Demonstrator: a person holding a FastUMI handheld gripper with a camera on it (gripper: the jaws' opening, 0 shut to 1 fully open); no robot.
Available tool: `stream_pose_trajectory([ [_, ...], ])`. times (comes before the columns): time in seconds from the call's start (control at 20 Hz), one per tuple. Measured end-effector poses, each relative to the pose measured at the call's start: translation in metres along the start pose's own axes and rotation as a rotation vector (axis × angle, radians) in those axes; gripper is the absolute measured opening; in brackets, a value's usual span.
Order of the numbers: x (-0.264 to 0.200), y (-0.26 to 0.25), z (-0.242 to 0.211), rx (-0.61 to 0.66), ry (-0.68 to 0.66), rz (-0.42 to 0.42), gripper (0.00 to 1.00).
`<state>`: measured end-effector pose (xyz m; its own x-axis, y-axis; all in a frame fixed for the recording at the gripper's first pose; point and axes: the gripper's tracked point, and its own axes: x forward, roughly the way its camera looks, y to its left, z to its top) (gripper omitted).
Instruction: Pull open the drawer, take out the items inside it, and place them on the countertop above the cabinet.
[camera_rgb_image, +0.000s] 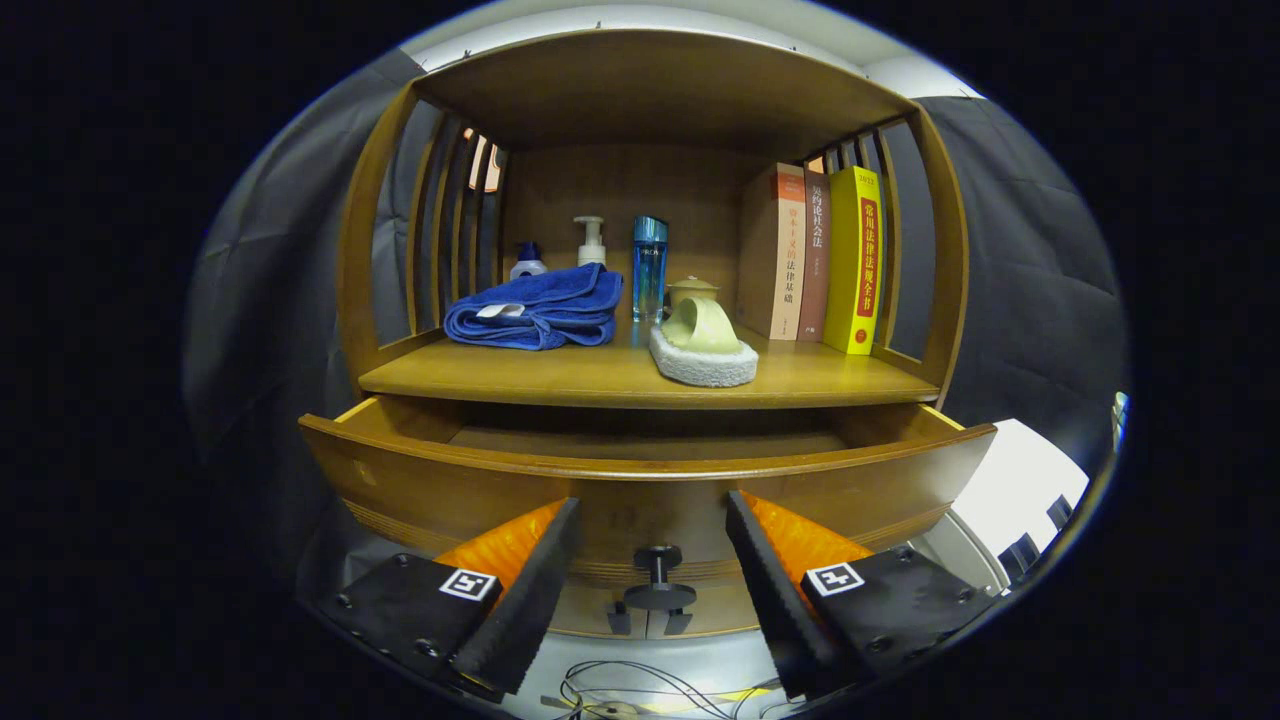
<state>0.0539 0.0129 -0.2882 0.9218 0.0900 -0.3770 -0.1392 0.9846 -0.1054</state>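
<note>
- Straddling the drawer knob, the hand-held gripper has its fingers spread apart, touching nothing.
- The drawer stands partly open; its contents are hidden behind the front panel.
- Judgement: lift over that panel, then reach down squarely before closing.
- The surface above carries a blue towel.

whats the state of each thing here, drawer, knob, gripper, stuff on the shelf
drawer: pulled open, inside hidden from here
knob: between the fingers, untouched
gripper: open, fingers either side of the knob
blue towel: folded, lying flat
cup: tipped on its side on a white pad
books: upright
blue bottle: upright
</note>
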Motion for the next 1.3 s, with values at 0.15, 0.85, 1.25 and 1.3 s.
stream_pose_trajectory([
  [0.15, 0.015, 0.000, 0.003, 0.003, 0.005, 0.000, 0.97],
  [0.85, 0.061, -0.009, 0.008, -0.003, 0.028, -0.026, 0.99],
  [1.25, 0.021, -0.030, 0.112, 0.022, -0.070, -0.032, 0.99],
  [1.3, 0.014, -0.036, 0.130, 0.032, -0.093, -0.033, 0.99],
])
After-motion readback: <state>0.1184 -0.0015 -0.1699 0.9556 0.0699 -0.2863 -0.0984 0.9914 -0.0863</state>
